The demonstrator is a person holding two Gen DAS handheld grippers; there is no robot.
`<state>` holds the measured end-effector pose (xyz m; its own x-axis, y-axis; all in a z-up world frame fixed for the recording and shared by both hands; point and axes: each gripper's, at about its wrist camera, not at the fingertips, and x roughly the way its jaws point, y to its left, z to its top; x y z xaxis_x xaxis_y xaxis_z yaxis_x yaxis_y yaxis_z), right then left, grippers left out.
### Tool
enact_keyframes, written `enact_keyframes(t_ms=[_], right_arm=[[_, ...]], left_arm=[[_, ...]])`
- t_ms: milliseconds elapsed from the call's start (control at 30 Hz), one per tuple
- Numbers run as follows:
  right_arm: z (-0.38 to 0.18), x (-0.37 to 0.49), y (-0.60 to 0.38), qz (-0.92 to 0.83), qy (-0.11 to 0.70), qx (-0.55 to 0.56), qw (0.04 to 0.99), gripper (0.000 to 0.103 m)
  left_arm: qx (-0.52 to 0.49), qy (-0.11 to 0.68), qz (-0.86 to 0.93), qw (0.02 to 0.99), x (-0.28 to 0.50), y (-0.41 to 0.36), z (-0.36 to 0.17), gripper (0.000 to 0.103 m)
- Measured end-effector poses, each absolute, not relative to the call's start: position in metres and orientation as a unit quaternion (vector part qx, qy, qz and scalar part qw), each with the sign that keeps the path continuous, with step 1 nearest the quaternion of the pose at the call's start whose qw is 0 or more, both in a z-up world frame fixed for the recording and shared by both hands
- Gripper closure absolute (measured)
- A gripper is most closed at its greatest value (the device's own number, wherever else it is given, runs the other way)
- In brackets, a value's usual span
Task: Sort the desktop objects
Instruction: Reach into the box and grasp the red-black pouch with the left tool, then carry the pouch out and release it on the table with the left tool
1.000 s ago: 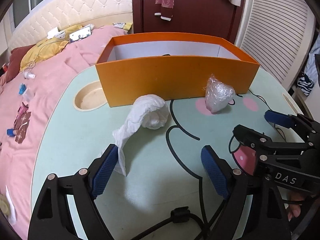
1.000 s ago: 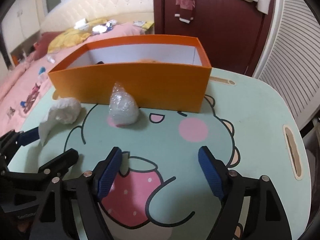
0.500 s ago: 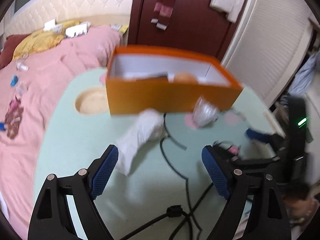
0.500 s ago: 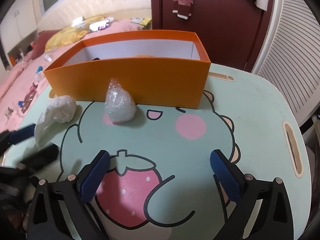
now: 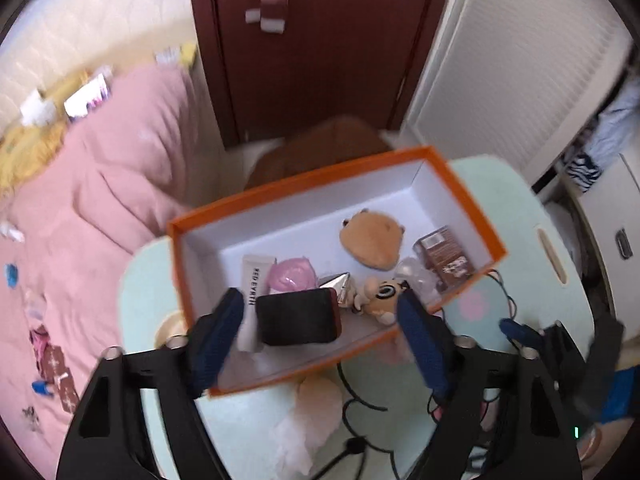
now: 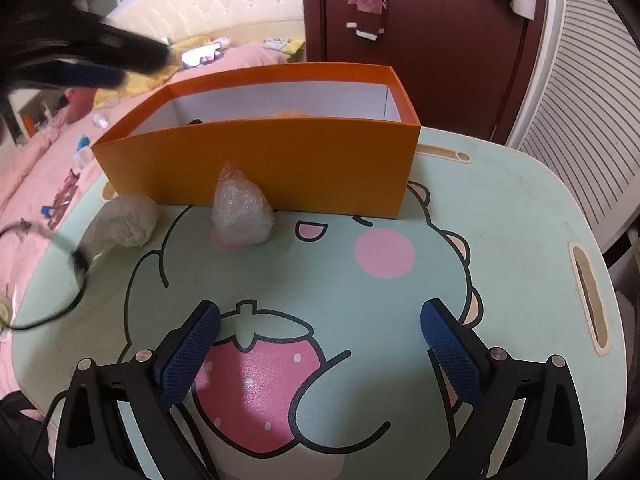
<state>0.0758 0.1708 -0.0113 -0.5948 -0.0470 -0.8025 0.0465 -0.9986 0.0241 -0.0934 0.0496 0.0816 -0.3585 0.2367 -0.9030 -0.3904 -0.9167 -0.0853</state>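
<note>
An orange box [image 6: 280, 164] stands at the back of the mint cartoon table [image 6: 500, 216]. From high above, the left wrist view shows the orange box [image 5: 464, 192] holding a black case [image 5: 298, 316], a white tube [image 5: 254, 280], a pink pouch [image 5: 290, 276], plush toys [image 5: 372, 236] and a brown carton [image 5: 444, 254]. A clear plastic bundle [image 6: 242, 212] and a crumpled white bag [image 6: 124, 224] lie on the table in front of the box. My left gripper [image 5: 320, 344] is open and empty, raised over the box. My right gripper [image 6: 320, 354] is open and empty, low over the strawberry print.
A pink bed [image 5: 80, 200] with scattered small items lies to the left. A dark red door [image 6: 432, 32] and a white slatted panel [image 6: 592, 92] stand behind the table. The left gripper's black cable [image 6: 60, 280] hangs over the table's left side.
My left gripper has risen high and tilted down, now looking into the box from above. My right gripper has stayed low and opened wider.
</note>
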Motion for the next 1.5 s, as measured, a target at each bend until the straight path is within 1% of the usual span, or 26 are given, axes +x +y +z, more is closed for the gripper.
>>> enact_keyframes(t_ms=[67, 100, 267, 367, 467, 500, 533, 633, 667, 700, 900, 1267, 1367, 1500], right_arm=[[-0.011, 0.075, 0.173, -0.894, -0.005, 0.448, 0.029, 0.002], [-0.010, 0.075, 0.175, -0.894, -0.009, 0.447, 0.030, 0.002], [-0.009, 0.072, 0.179, -0.895, -0.020, 0.445, 0.037, 0.002], [-0.009, 0.071, 0.180, -0.895, -0.023, 0.444, 0.039, 0.002], [-0.009, 0.069, 0.182, -0.895, -0.026, 0.444, 0.041, 0.002], [-0.009, 0.068, 0.182, -0.895, -0.028, 0.444, 0.042, 0.002], [-0.009, 0.067, 0.183, -0.895, -0.029, 0.444, 0.043, 0.002], [-0.009, 0.067, 0.182, -0.895, -0.028, 0.443, 0.043, 0.002], [-0.008, 0.067, 0.182, -0.895, -0.028, 0.443, 0.043, 0.002], [-0.008, 0.067, 0.181, -0.895, -0.027, 0.443, 0.042, 0.002], [-0.008, 0.066, 0.180, -0.895, -0.023, 0.444, 0.040, 0.002], [-0.005, 0.069, 0.177, -0.894, -0.017, 0.446, 0.036, 0.002], [-0.006, 0.070, 0.177, -0.894, -0.017, 0.446, 0.035, 0.002], [-0.006, 0.070, 0.177, -0.894, -0.017, 0.446, 0.033, 0.002]], left_arm=[[-0.557, 0.081, 0.807, 0.179, -0.104, 0.054, 0.070, 0.040], [-0.568, 0.084, 0.800, 0.175, -0.107, 0.056, 0.064, 0.046], [-0.621, 0.097, 0.762, 0.158, -0.117, 0.062, 0.036, 0.046], [-0.624, 0.096, 0.761, 0.151, -0.119, 0.062, 0.029, 0.041], [-0.622, 0.106, 0.761, 0.150, -0.124, 0.061, 0.024, 0.041], [-0.622, 0.104, 0.761, 0.152, -0.123, 0.059, 0.025, 0.044], [-0.623, 0.102, 0.760, 0.154, -0.122, 0.058, 0.026, 0.051], [-0.619, 0.081, 0.765, 0.160, -0.119, 0.048, 0.033, 0.063], [-0.616, 0.071, 0.768, 0.160, -0.118, 0.043, 0.037, 0.070], [-0.612, 0.062, 0.772, 0.161, -0.117, 0.038, 0.042, 0.073], [-0.585, 0.029, 0.793, 0.168, -0.108, 0.019, 0.064, 0.073], [-0.519, -0.081, 0.814, 0.249, -0.060, -0.004, 0.118, 0.073], [-0.516, -0.082, 0.808, 0.270, -0.040, 0.001, 0.113, 0.073], [-0.526, -0.091, 0.791, 0.299, -0.014, 0.009, 0.087, 0.073]])
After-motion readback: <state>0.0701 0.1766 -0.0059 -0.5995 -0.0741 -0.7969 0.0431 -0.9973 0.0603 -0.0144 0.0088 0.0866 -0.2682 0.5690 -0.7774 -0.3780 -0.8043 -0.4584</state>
